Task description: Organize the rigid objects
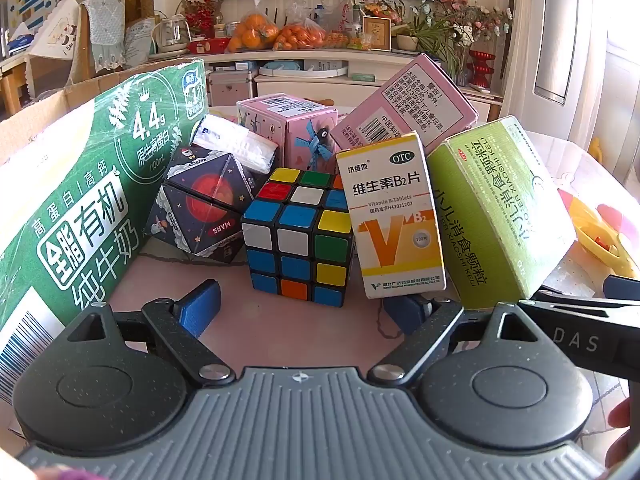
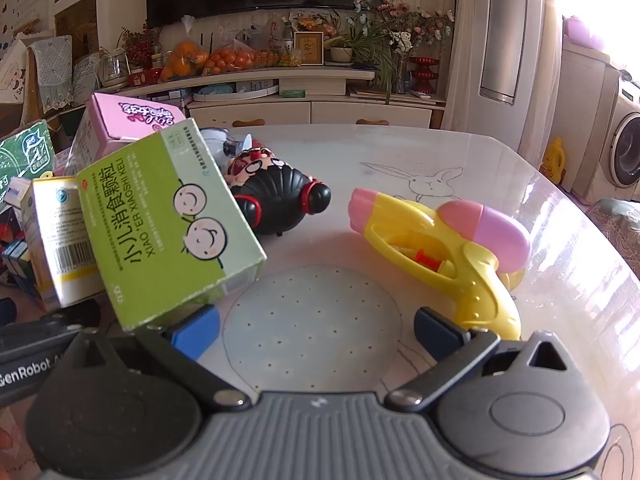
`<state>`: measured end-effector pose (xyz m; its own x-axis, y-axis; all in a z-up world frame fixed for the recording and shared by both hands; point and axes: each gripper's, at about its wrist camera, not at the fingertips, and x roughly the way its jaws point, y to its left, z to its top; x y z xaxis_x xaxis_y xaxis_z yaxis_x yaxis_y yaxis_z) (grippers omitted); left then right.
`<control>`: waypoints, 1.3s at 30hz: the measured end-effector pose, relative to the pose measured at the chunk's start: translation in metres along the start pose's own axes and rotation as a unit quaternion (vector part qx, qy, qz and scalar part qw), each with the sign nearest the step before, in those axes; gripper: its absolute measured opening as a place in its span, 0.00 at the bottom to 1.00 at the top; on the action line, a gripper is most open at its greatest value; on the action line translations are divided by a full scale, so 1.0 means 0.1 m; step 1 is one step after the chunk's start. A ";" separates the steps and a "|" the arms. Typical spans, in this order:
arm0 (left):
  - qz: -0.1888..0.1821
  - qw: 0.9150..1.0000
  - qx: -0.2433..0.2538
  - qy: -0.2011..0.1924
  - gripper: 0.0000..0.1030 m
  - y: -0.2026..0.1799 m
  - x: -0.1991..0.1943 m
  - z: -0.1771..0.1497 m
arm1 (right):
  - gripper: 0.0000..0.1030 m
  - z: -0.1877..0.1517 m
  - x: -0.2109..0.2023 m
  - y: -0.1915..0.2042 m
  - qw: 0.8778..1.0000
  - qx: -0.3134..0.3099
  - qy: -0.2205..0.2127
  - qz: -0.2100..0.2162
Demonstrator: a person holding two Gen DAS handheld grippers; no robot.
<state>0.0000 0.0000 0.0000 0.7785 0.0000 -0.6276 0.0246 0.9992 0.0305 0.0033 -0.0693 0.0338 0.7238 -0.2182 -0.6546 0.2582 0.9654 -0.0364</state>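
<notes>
Tabletop: pale glossy tabletop (image 2: 460, 152) with a rabbit drawing, carrying a crowded cluster of boxes and toys.
Left gripper: left gripper (image 1: 308, 312) low over the pink surface, jaws apart and holding nothing, blue pads aimed at the cluster.
Right gripper: right gripper (image 2: 316, 330) above a dotted grey circle on the tabletop, jaws apart and empty.
Cube: scrambled plastic colour-tile puzzle cube (image 1: 300, 232) straight ahead of the left gripper, between its two pads' lines.
Vitamin box: white and yellow cardboard vitamin box (image 1: 394, 216) upright, touching the cube's right side.
Green box: light green cardboard medicine box with two smiling faces (image 2: 168, 220), tilted, leaning against the vitamin box, its lower corner just beside the right gripper's left pad.
Pink boxes: pink cube-shaped carton with a windmill picture (image 1: 288, 128) behind the cube; larger pink carton with a barcode (image 1: 408, 104) tilted behind the vitamin box.
Milk carton: big green cardboard milk case (image 1: 80, 200) along the left side.
Space cube: dark folding planet-print cube (image 1: 200, 204) between the milk case and the puzzle cube.
Toys: black and red doll figure (image 2: 276, 200) behind the green box; yellow and pink plastic water pistol (image 2: 440, 252) lying near the right gripper's right pad.
</notes>
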 end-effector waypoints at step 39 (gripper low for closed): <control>0.021 0.997 0.013 -0.068 1.00 1.04 -1.80 -0.25 | 0.99 -0.25 -1.85 0.65 0.985 -0.073 -0.154 0.039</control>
<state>-0.1531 0.1053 0.0969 0.8570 0.0344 -0.5142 0.0055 0.9971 0.0760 -0.1301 0.0379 0.1337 0.9034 -0.1533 -0.4005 0.1149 0.9863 -0.1183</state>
